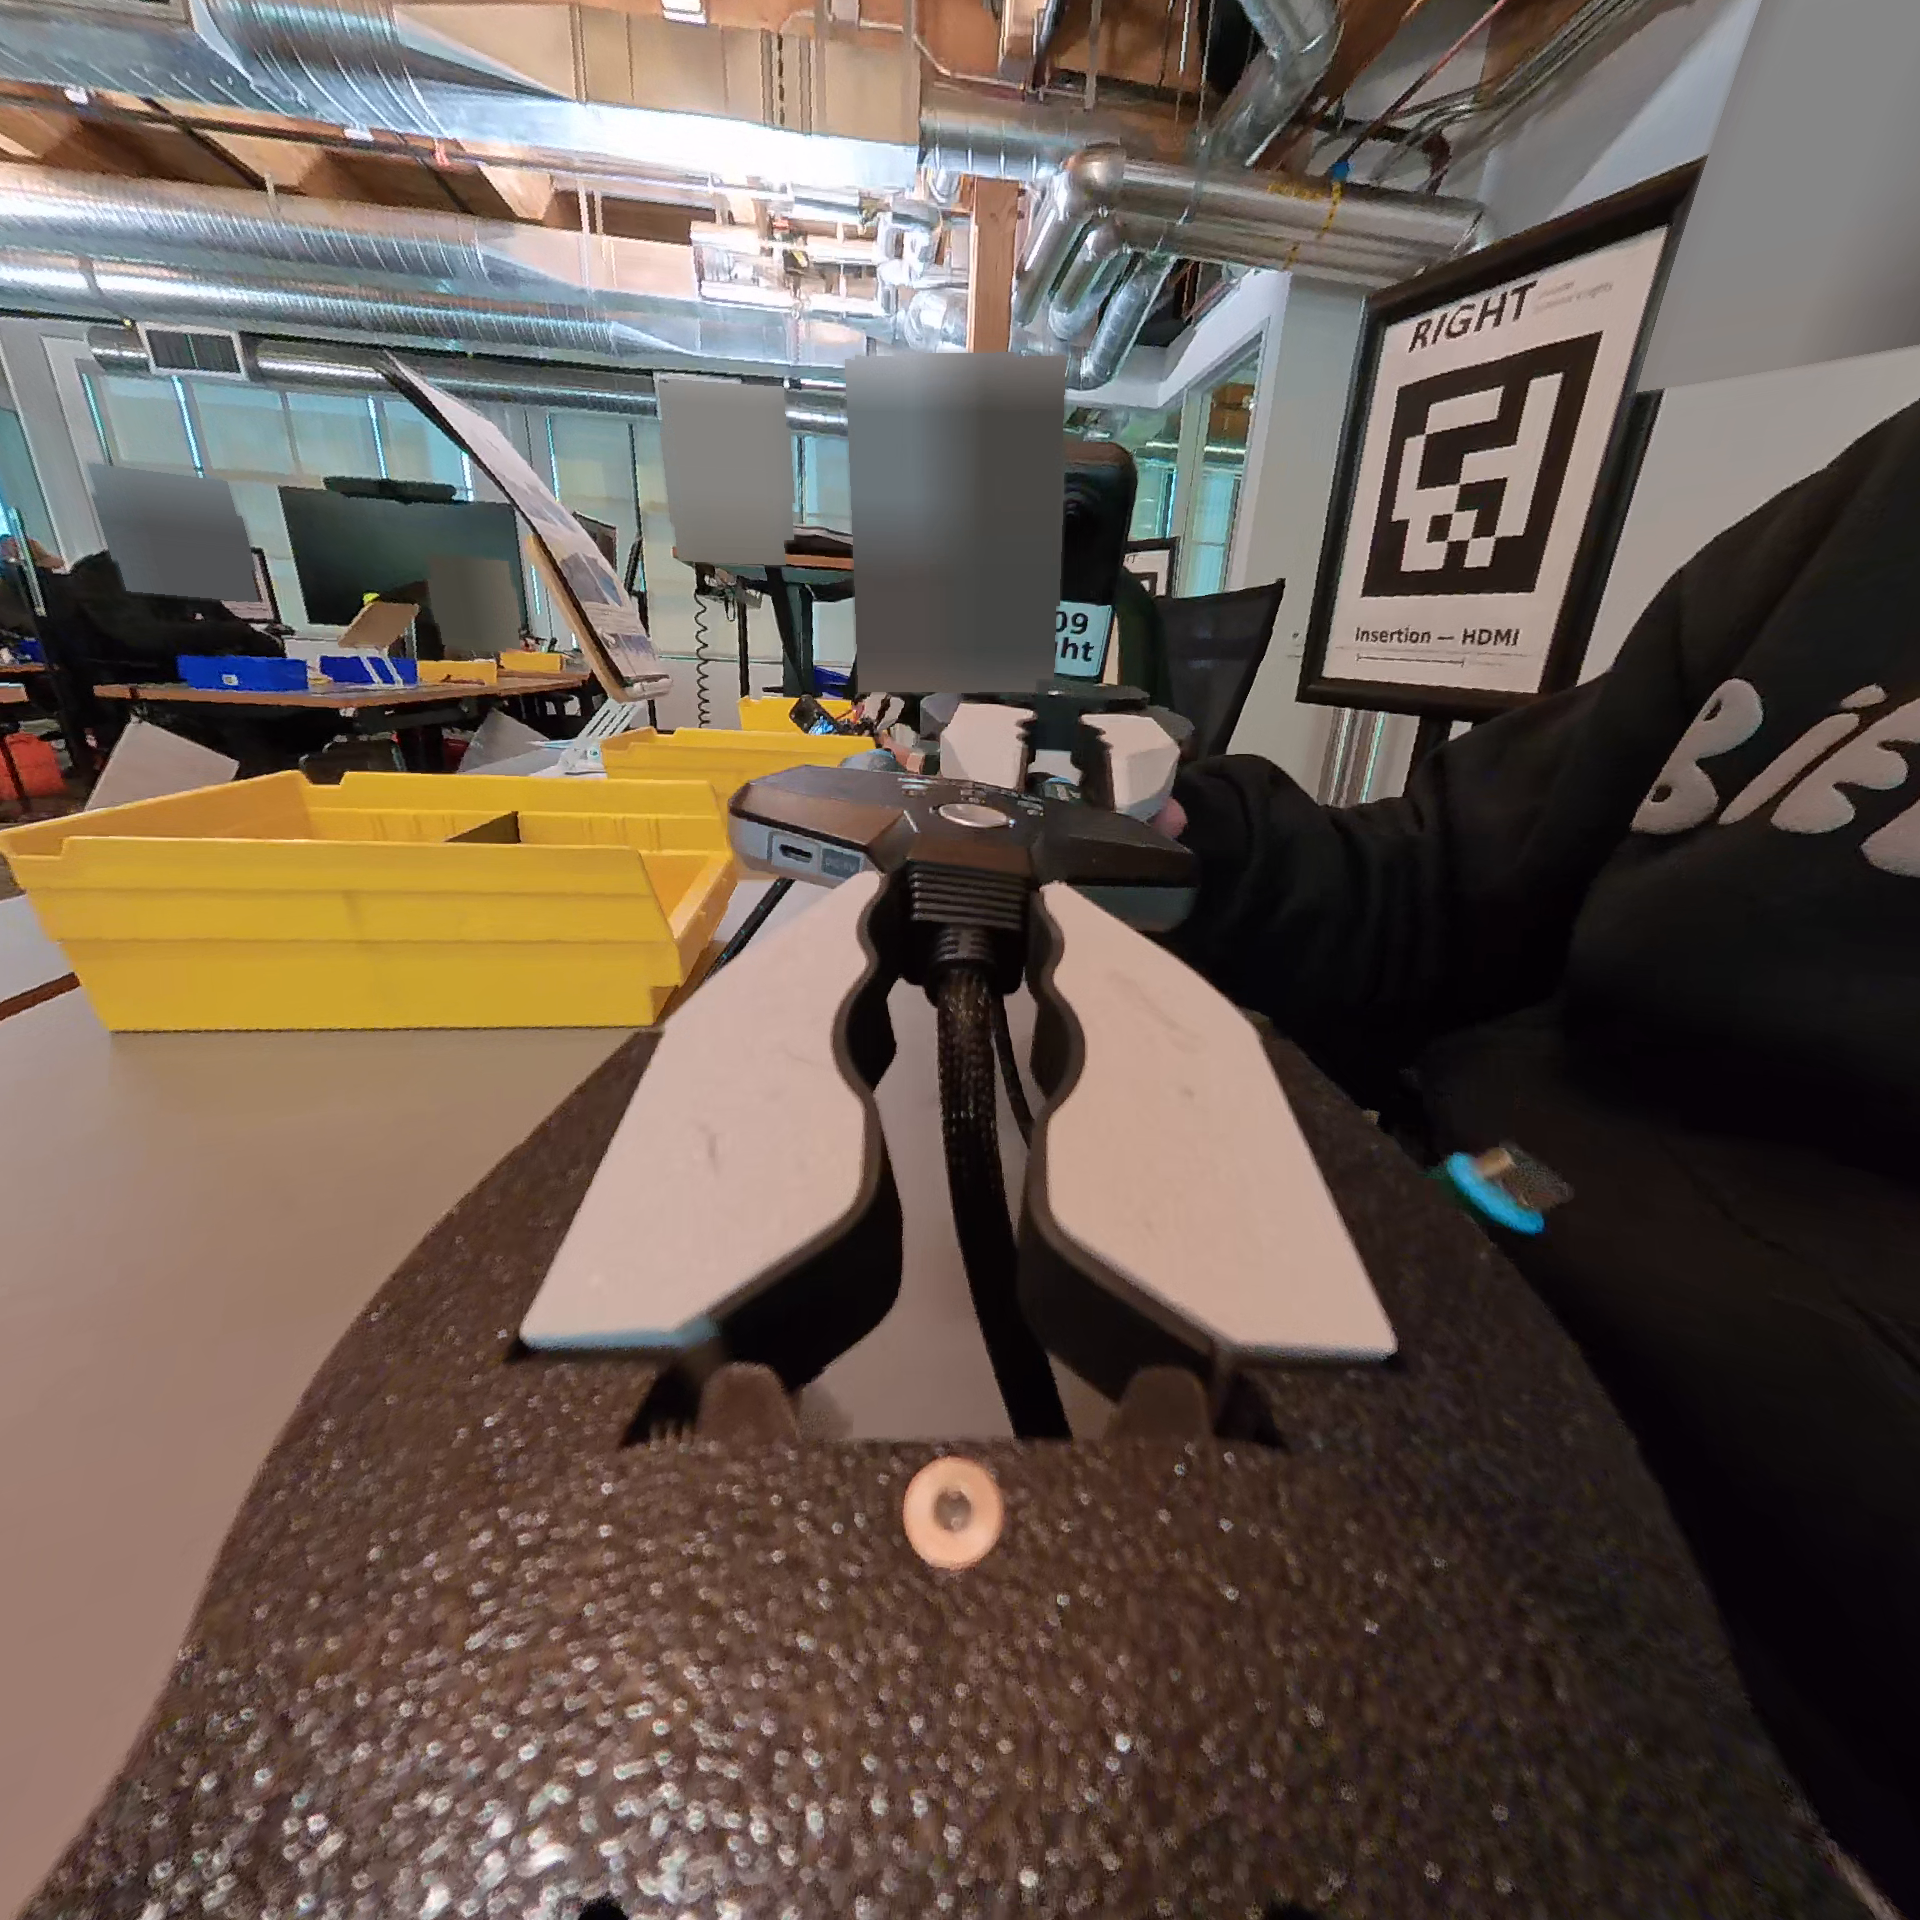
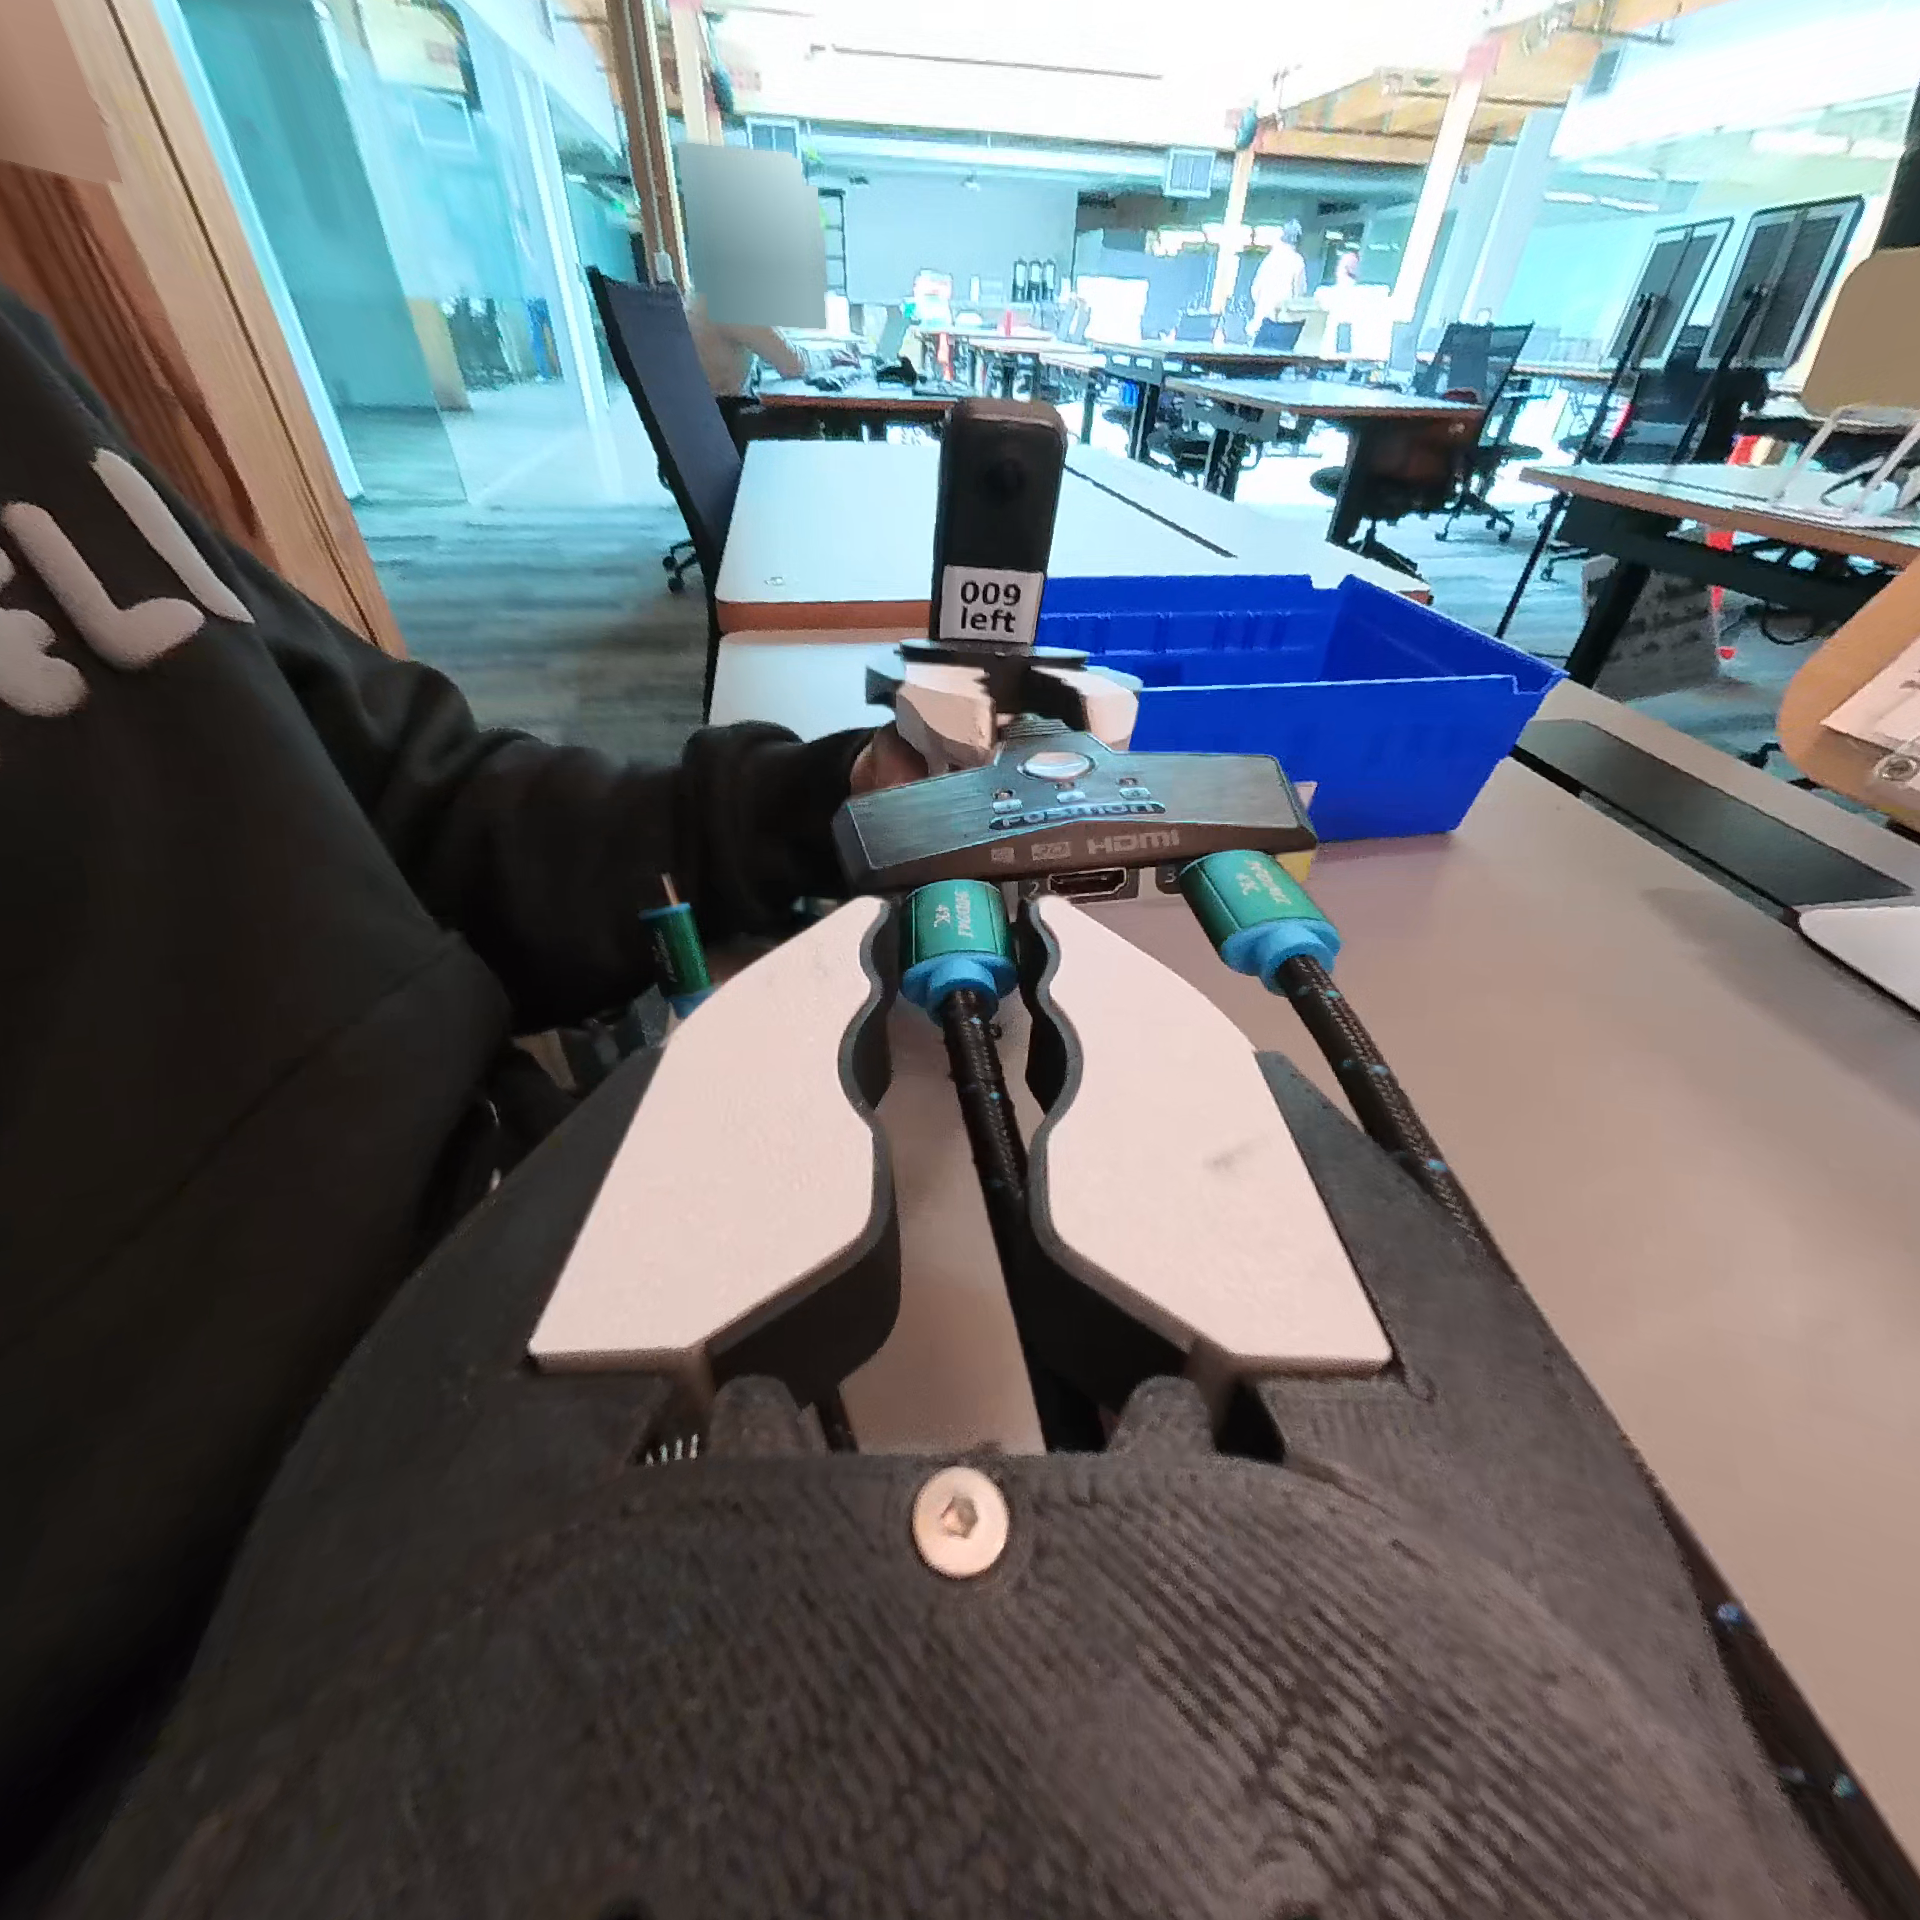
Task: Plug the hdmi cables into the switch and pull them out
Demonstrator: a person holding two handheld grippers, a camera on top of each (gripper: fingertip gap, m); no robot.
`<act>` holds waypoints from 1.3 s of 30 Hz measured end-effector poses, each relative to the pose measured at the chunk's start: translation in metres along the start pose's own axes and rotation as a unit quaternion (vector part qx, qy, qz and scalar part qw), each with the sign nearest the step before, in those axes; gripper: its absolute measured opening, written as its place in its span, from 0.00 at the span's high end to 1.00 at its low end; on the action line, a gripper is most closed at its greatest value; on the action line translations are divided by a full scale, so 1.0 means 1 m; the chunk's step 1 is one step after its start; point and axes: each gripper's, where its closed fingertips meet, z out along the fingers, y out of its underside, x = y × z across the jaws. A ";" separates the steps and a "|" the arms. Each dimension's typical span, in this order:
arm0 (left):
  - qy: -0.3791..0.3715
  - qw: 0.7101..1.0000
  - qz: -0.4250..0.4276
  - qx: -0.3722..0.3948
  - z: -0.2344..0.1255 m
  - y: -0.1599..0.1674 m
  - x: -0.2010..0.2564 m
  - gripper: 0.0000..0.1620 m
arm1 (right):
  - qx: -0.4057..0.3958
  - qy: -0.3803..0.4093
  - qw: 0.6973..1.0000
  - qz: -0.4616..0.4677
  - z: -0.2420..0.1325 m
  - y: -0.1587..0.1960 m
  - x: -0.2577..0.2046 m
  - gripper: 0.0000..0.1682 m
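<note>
The black HDMI switch (image 1: 966, 831) is held above the table between my two grippers. My left gripper (image 1: 964, 914) is shut on the ribbed collar of the switch's own braided black cable (image 1: 977, 1122). My right gripper (image 2: 956, 920) is shut on a green HDMI plug (image 2: 954, 914) seated in the left port of the switch (image 2: 1070, 821). A second green plug (image 2: 1242, 899) sits in the right port. The middle port (image 2: 1086, 883) is empty. A third green plug (image 2: 673, 951) lies loose by the dark sleeve.
Yellow bins (image 1: 364, 904) stand on the grey table to the left in the left wrist view. A blue bin (image 2: 1299, 717) stands behind the switch in the right wrist view. A framed marker sign (image 1: 1486, 468) stands at the right. A person's dark sleeve (image 1: 1455, 914) is close by.
</note>
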 end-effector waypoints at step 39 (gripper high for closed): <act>0.005 1.000 -0.014 0.025 -0.004 -0.001 -0.002 0.86 | -0.011 -0.020 0.999 0.036 0.012 0.016 -0.001 0.87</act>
